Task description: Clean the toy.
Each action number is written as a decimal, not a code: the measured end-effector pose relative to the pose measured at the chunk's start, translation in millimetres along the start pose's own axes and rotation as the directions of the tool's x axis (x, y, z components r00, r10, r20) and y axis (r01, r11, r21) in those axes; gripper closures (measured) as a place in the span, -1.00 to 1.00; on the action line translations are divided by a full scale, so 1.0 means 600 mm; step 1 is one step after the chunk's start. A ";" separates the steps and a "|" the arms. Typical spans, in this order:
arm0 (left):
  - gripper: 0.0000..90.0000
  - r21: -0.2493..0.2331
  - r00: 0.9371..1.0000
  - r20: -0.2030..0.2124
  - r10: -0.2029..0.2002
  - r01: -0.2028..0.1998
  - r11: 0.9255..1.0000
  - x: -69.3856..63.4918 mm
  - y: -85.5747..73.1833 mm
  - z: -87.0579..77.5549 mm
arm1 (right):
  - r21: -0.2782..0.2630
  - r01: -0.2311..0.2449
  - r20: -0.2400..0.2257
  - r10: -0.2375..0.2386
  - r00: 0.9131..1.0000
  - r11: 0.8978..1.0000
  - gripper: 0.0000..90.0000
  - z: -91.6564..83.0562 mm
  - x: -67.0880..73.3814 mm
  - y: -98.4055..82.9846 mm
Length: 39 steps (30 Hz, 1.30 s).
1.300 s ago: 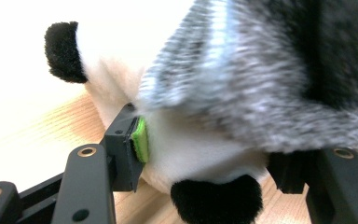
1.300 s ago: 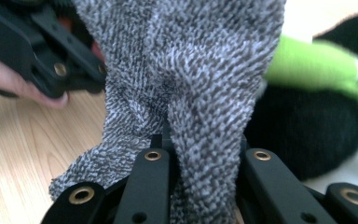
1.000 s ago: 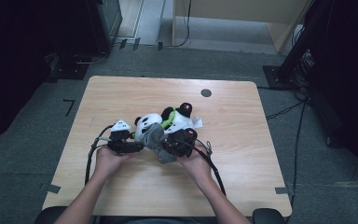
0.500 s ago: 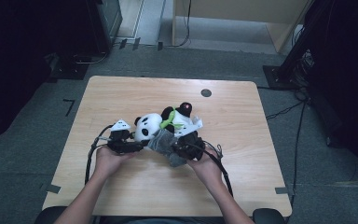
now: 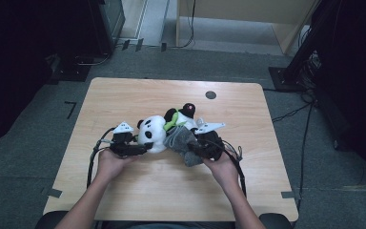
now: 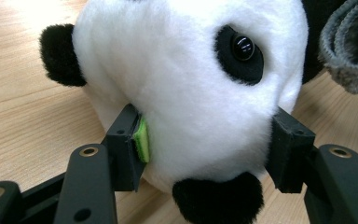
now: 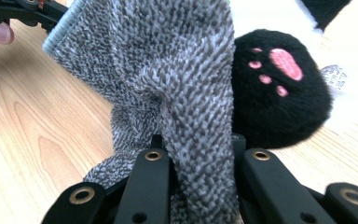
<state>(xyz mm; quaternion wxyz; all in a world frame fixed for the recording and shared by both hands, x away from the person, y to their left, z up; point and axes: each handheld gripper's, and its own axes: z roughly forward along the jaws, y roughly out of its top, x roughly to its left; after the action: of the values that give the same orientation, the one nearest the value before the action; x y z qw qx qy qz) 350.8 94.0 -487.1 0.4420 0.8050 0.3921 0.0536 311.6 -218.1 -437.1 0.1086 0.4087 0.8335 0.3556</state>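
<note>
Left gripper point(image 6: 205, 154) clamps the panda's head point(image 6: 191, 84); right gripper point(image 7: 200, 154) pinches the grey sock point(image 7: 182, 79) at the panda's four o'clock (dressing barely begun, I judge).

Plush pandas: one, the plush panda point(image 5: 158, 132) lying on the surface, white head towards the left gripper.
Panda eyes seen: one black button eye point(image 6: 243, 46) in the left gripper view.
Panda paws with pink pads: one paw point(image 7: 279, 88) in the right gripper view.
Grey cloths: one, the grey knitted cloth point(image 5: 182, 142) beside the panda.
Grippers: two, the left gripper point(image 5: 142, 149) and the right gripper point(image 5: 193, 150).
Hands: two, one behind each gripper.
Surfaces: one wooden surface point(image 5: 124, 95).
Dark round marks on the surface: one round mark point(image 5: 210, 94) near its far edge.
</note>
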 end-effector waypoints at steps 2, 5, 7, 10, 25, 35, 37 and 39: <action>-0.11 0.000 1.000 0.002 -0.001 0.001 1.000 0.000 0.000 0.000 | 0.001 -0.003 -0.002 0.003 1.000 1.000 0.76 -0.005 -0.004 0.000; -0.11 0.001 1.000 0.004 -0.002 0.002 1.000 0.001 0.000 0.000 | -0.003 -0.016 0.003 0.016 1.000 1.000 0.75 -0.014 -0.012 -0.001; -0.11 0.001 1.000 0.006 -0.004 0.004 1.000 0.001 0.001 0.000 | -0.008 -0.023 0.004 0.023 1.000 1.000 0.75 -0.019 -0.018 -0.002; -0.10 0.001 1.000 0.007 -0.004 0.004 1.000 0.001 0.001 0.000 | -0.014 -0.034 0.009 0.034 0.999 0.999 0.74 -0.028 -0.028 -0.003; -0.09 0.002 1.000 0.009 -0.003 0.003 1.000 0.002 0.000 0.000 | -0.060 -0.120 0.071 0.124 0.990 0.991 0.74 -0.068 -0.078 -0.017; -0.09 -0.001 0.999 0.009 0.041 -0.041 0.999 0.003 -0.001 0.000 | -0.105 -0.177 0.102 0.188 0.977 0.979 0.74 -0.085 -0.113 -0.027; -0.10 -0.002 0.999 0.011 0.043 -0.043 0.999 0.003 -0.001 -0.001 | -0.115 -0.179 0.111 0.192 0.975 0.977 0.74 -0.089 -0.118 -0.027; -0.10 -0.003 0.999 0.012 0.046 -0.046 0.999 0.004 -0.001 -0.001 | -0.128 -0.184 0.122 0.200 0.972 0.975 0.74 -0.092 -0.125 -0.027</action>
<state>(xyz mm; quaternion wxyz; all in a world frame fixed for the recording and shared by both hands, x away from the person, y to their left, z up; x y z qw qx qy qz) 352.0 96.0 -487.7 0.4440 0.8136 0.3706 0.0595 323.8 -309.8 -416.6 0.1528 0.5035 0.7589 0.3838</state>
